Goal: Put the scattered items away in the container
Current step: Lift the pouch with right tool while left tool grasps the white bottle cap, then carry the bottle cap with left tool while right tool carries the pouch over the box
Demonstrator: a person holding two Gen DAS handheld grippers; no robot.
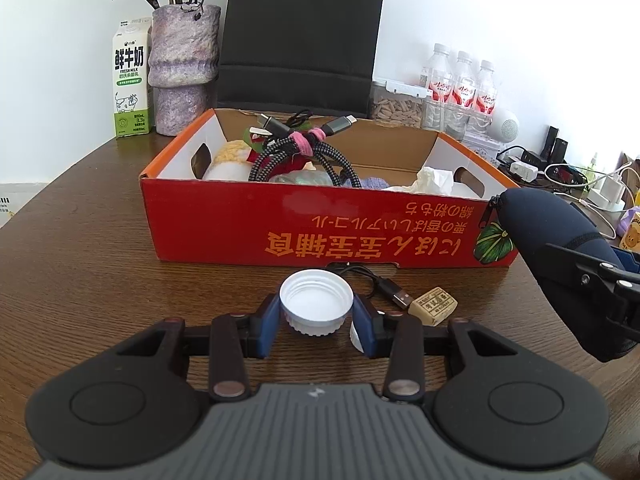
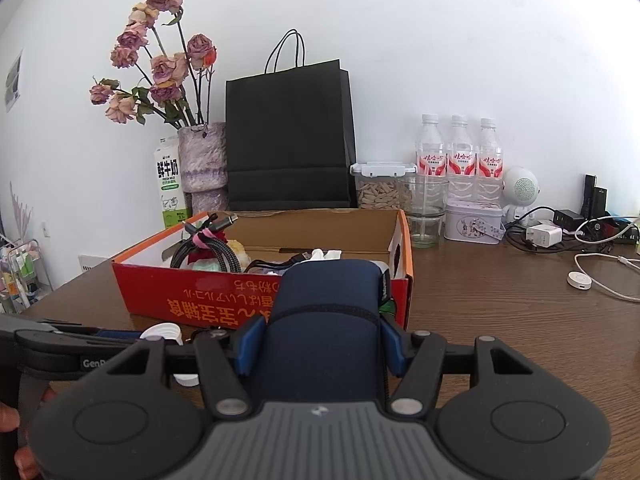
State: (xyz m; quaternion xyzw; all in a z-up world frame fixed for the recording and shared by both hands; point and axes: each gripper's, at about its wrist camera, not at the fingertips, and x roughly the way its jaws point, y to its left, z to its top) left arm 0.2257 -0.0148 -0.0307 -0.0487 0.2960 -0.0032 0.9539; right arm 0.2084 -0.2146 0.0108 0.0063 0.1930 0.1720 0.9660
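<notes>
The left gripper (image 1: 317, 318) sits low over the wooden table (image 1: 80, 264), its blue pads (image 1: 267, 330) pinching a white bottle cap (image 1: 316, 302) that lies open side up just short of the near wall of the red cardboard box (image 1: 280, 224). Beside the cap on the right lie a black USB cable (image 1: 384, 284) and a small wrapped sweet (image 1: 433, 305), so that side is crowded, while the tabletop to the left of the gripper is bare out to the rounded edge. The right gripper (image 2: 320, 344) is clamped on a dark blue zipped pouch (image 2: 328, 300), which stands raised in front of the box's near right corner, its top above the rim. Inside the box, braided cables (image 1: 296, 148) bound with a pink tie fill the left half, and crumpled tissue (image 1: 432, 180) sits toward the right. Behind the box stand a black paper bag (image 2: 288, 136), a vase of dried roses (image 2: 200, 156), a milk carton (image 1: 130, 84) and water bottles (image 2: 460, 152) along the wall.
</notes>
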